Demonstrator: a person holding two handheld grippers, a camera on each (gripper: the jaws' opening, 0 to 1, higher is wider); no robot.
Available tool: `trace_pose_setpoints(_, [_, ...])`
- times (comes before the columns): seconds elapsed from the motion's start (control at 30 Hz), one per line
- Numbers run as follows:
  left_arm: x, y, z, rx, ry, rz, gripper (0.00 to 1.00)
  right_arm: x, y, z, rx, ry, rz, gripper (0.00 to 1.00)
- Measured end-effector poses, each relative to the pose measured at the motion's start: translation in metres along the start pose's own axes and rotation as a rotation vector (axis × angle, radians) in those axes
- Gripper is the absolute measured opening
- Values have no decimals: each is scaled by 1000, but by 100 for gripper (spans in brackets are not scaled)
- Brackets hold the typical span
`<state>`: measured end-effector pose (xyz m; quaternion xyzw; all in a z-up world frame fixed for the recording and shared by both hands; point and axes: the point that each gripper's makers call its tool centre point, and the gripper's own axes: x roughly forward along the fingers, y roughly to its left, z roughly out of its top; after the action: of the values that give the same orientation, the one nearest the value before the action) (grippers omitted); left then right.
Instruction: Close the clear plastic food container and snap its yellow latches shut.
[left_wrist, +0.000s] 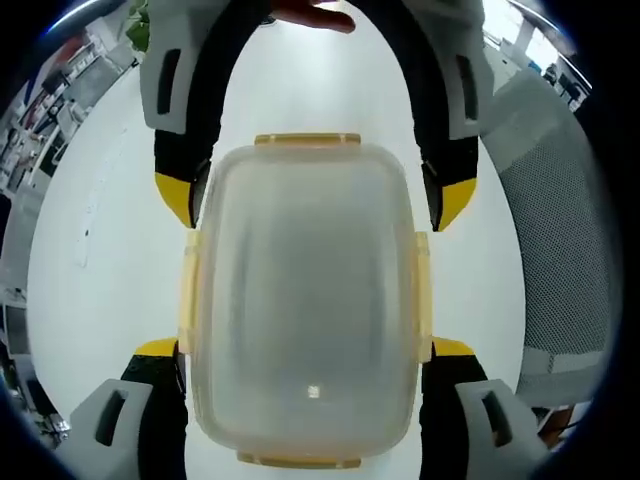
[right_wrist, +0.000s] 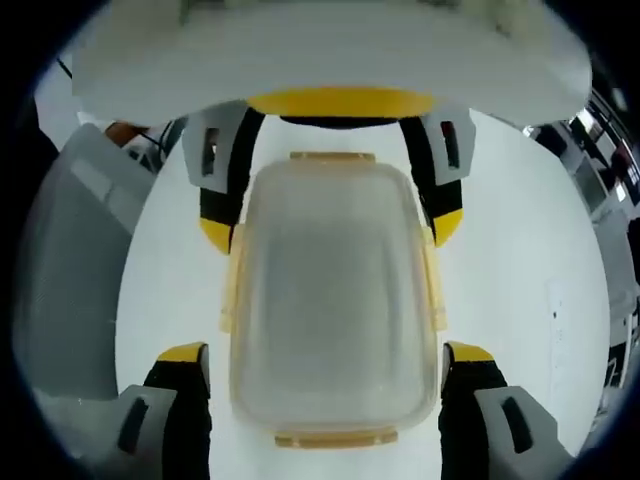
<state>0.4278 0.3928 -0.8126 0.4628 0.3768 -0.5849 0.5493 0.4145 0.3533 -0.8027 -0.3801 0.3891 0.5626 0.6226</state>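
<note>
each hand-held gripper has two black jaws with yellow tips and grey blocks with dark slots. the left hand-held gripper (left_wrist: 305, 375) shows this, and the right hand-held gripper (right_wrist: 325, 385) looks the same. a hand (left_wrist: 315, 15) shows on top.

Both views are bright and evenly lit from overhead; the glossy white counter (left_wrist: 300, 100) is nearly blown out, with only faint shadows. The frosted clear plastic container (left_wrist: 305, 300) looks hazy and soft. Fisheye bending smears the edges
</note>
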Motion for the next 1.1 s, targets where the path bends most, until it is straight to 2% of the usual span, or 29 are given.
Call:
trace_pose_setpoints(0.1, [1,1,-2,6,9,1,99,-1,-2,-2,-2,9,-11,95])
trace_pose_setpoints(0.37, [-4,0,-1,-4,0,11,96,-7,0,2,10,-36,-22,92])
trace_pose_setpoints(0.57, [-7,-3,-3,-7,-5,11,93,-8,1,1,-11,-35,-27,92])
trace_pose_setpoints(0.83, [-15,-3,1,-15,-30,21,93,-19,2,7,4,-66,-30,91])
trace_pose_setpoints(1.1, [-24,-1,4,-29,-52,45,93,-26,1,6,26,-87,-52,91])
